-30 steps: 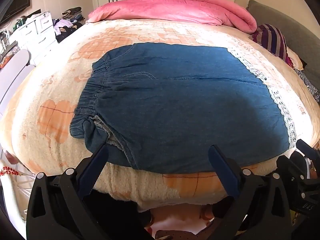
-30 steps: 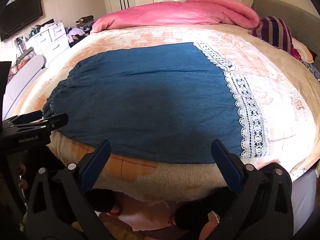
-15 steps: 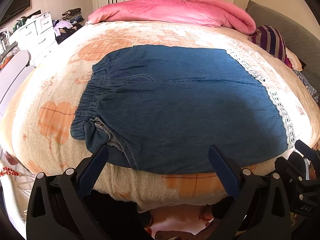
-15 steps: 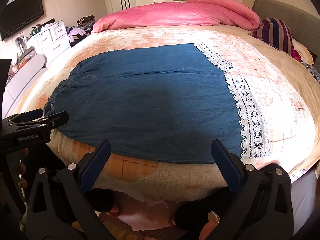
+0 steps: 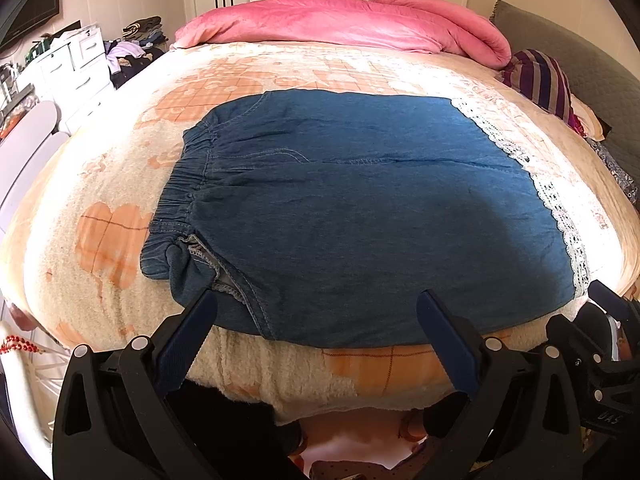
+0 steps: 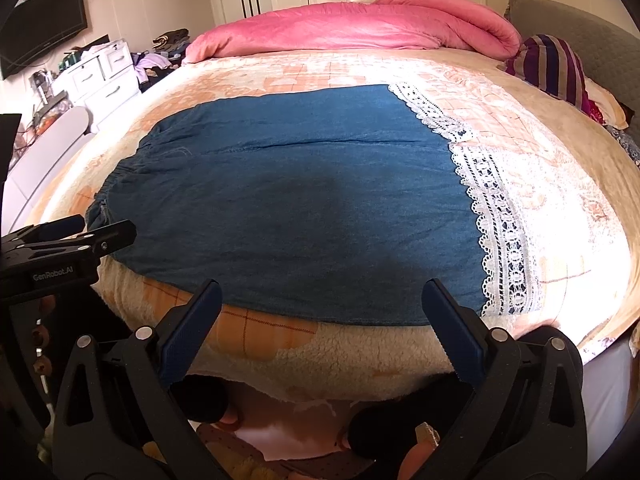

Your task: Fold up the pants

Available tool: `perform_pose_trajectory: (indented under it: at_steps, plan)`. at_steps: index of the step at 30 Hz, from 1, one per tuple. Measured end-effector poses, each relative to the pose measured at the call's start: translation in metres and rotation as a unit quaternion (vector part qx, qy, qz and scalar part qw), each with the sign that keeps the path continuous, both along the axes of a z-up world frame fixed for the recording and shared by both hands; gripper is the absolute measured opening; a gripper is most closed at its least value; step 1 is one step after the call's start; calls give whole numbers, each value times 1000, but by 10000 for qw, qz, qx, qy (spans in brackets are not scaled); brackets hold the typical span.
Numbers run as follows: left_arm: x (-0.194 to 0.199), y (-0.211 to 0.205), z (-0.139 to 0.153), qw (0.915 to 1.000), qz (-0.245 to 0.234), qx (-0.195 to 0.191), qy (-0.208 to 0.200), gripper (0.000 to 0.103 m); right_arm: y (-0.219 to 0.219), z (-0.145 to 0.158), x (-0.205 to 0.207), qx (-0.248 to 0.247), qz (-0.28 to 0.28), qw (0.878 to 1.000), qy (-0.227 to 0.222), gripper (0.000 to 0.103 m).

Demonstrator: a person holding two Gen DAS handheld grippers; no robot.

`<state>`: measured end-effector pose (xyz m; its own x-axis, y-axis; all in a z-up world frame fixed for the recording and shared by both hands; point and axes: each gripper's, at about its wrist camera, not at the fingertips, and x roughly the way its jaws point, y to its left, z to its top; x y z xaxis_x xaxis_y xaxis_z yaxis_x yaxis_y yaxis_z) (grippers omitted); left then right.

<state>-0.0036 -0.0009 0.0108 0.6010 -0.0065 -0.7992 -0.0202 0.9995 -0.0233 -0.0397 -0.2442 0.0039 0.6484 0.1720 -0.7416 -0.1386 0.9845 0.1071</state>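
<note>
Blue denim pants (image 5: 360, 216) lie flat on the bed, elastic waistband at the left, white lace hems (image 5: 560, 216) at the right. They also show in the right wrist view (image 6: 300, 208), with the lace hems (image 6: 496, 224) at the right. My left gripper (image 5: 316, 304) is open and empty, hovering just off the pants' near edge, toward the waistband side. My right gripper (image 6: 320, 292) is open and empty at the near edge, toward the hem side. Each gripper shows at the edge of the other's view.
The bed has a cream and orange fleece blanket (image 5: 120, 240). A pink duvet (image 5: 344, 24) lies bunched at the far end, a striped pillow (image 5: 536, 76) at the far right. White drawers (image 5: 76, 68) stand at the left. The bed's near edge drops off below the grippers.
Both grippers have drawn back and tilted slightly, so the pants sit a little farther and higher in both views. Jaws stay open. The pants have not moved.
</note>
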Motion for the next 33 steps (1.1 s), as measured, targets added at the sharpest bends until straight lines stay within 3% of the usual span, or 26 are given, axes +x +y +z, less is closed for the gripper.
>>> perform_pose_trajectory:
  at_steps: [33]
  plan:
    - [14,14,11,9997,122,-90,-165,99,3,6,18,-125,49,9999,-18,94]
